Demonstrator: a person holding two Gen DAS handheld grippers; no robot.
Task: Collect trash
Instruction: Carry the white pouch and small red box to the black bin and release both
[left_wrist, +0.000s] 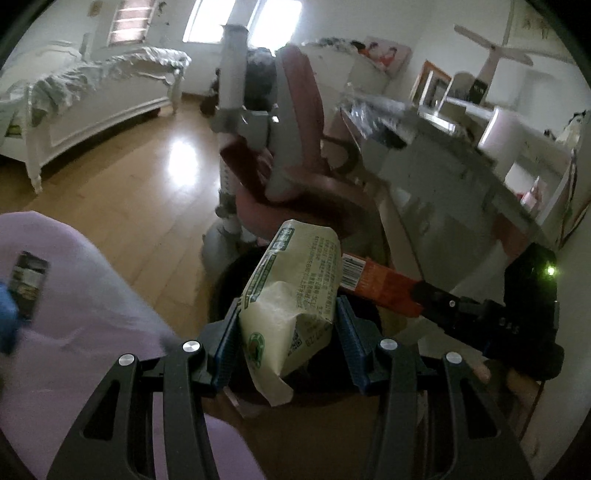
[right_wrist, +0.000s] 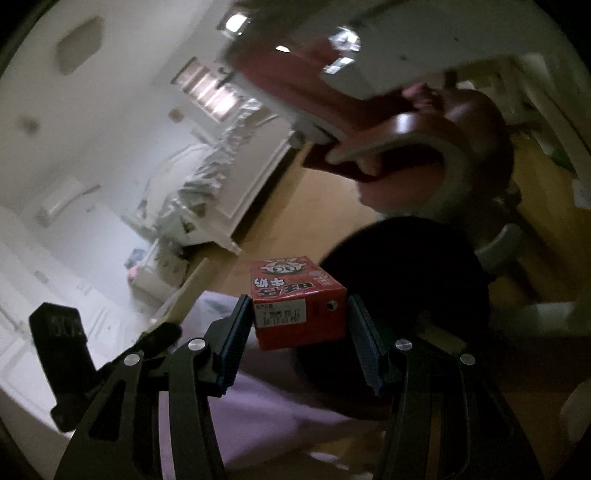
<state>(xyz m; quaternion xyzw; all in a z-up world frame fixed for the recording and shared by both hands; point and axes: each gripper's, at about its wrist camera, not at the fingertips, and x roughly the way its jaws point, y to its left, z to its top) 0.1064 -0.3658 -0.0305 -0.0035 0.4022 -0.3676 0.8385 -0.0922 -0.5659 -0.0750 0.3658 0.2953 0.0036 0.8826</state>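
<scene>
Trash fills both grippers above a dark round bin (left_wrist: 236, 280) on the wood floor (left_wrist: 129, 192). Left gripper (left_wrist: 287, 325) has its blue pads pressed against a crumpled pale-green wrapper (left_wrist: 295, 291), which sticks up and forward between the fingers, directly over the bin's opening. Right gripper (right_wrist: 295, 332) pinches a small red carton (right_wrist: 297, 302) by its sides, its end with a printed date label facing the camera; the carton hangs just beside the bin's near rim (right_wrist: 369, 236), the dark opening behind and to its right. In the left view the carton (left_wrist: 376, 284) reaches in from the right, its end just beside the wrapper. A red-and-white chair (left_wrist: 295, 140) stands just beyond the bin, a white bed (left_wrist: 96, 88) well apart from it across the floor. Lilac fabric (left_wrist: 74, 314) lies near the bin on the left.
</scene>
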